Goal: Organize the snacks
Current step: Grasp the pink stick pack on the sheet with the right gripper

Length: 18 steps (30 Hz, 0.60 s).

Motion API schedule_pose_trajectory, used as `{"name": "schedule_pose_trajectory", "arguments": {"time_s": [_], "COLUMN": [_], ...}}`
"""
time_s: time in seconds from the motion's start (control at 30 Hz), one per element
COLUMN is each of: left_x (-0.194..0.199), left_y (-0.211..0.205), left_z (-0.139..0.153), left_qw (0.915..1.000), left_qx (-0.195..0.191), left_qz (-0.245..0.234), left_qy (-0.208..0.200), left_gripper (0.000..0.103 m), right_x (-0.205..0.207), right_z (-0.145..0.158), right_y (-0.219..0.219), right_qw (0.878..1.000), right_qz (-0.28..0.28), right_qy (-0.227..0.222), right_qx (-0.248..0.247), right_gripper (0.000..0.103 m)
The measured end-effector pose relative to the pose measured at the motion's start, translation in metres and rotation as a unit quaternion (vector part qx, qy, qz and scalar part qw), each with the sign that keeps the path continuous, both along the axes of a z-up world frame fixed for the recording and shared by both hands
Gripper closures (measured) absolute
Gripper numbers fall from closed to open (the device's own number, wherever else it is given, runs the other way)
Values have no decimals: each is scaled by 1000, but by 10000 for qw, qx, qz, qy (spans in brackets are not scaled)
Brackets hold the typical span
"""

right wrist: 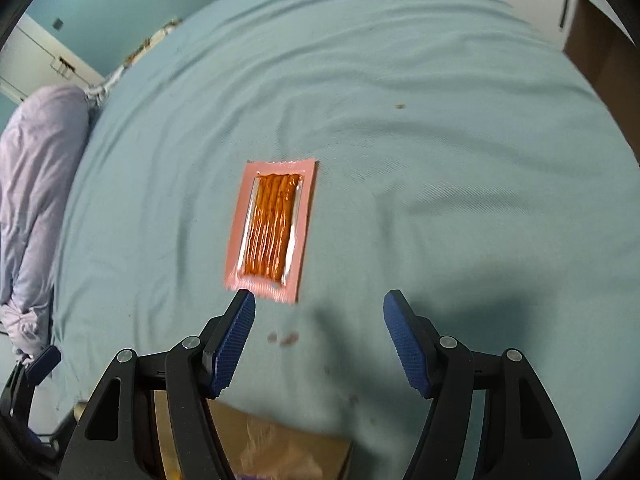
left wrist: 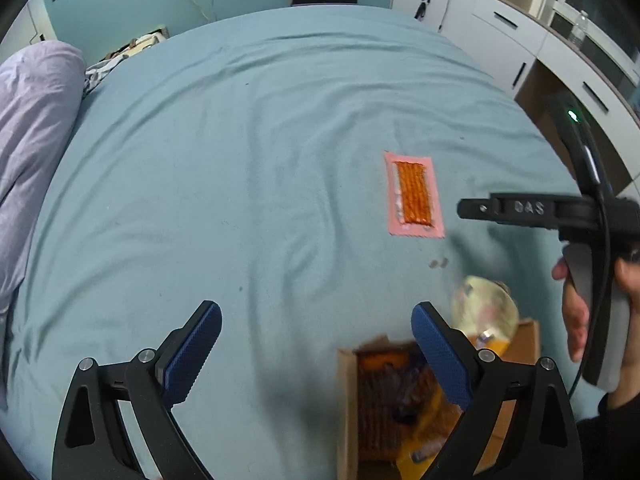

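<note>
A pink packet of orange snack sticks lies flat on the teal bedsheet. My right gripper hovers just short of its near edge, jaws apart and empty; the left fingertip overlaps the packet's near corner in the picture. In the left wrist view that gripper's black body shows at the right, held by a hand. My left gripper stands wide open and empty beside an open cardboard box with several snack packs inside. A round pale snack bag sits at the box's far edge.
A lilac pillow lies along the bed's left side. White drawers and cupboards line the right wall. Small crumbs or stains mark the sheet near the packet. A box flap lies under my right gripper.
</note>
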<state>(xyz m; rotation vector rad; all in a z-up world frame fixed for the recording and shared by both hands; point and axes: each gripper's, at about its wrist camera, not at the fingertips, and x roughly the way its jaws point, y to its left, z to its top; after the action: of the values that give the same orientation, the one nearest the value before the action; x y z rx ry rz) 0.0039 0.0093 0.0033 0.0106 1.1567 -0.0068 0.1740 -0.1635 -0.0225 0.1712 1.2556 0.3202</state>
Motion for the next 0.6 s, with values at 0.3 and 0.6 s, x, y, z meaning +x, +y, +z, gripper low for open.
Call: {"name": "schedule_pose_trajectory", "arguments": {"time_s": [0.3, 0.6], "left_x": [12, 13], "left_y": [10, 13], "left_z": [-5, -3], "left_qw": [9997, 9995], "left_qx": [-170, -259], "left_qz": [198, 182], "left_qy": [24, 0], "left_gripper": [6, 6], "right_x": [66, 50], "right_z": [-32, -37], "right_y": [59, 118], "right_qw": [9966, 9749], "right_qz": [507, 1356], "right_qy": [597, -91], "right_qx": [-242, -1764], "right_gripper": [25, 45]}}
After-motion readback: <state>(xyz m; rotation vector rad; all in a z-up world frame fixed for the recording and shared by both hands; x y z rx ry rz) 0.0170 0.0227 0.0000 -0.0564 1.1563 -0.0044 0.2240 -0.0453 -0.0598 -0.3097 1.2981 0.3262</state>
